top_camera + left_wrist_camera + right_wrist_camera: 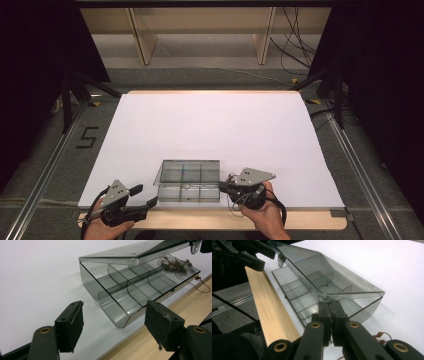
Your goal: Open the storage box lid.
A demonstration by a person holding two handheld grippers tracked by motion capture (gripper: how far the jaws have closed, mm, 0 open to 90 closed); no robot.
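Clear compartment box near table's front edge, middle, long axis along that edge. Lid partly raised. Right gripper at box's right end, clenched on lid's edge. Left gripper released, nothing between jaws, just off box's left end, well short of contact.

One clear compartment box with six compartments lies on the surface; two hand-held grippers flank the box.
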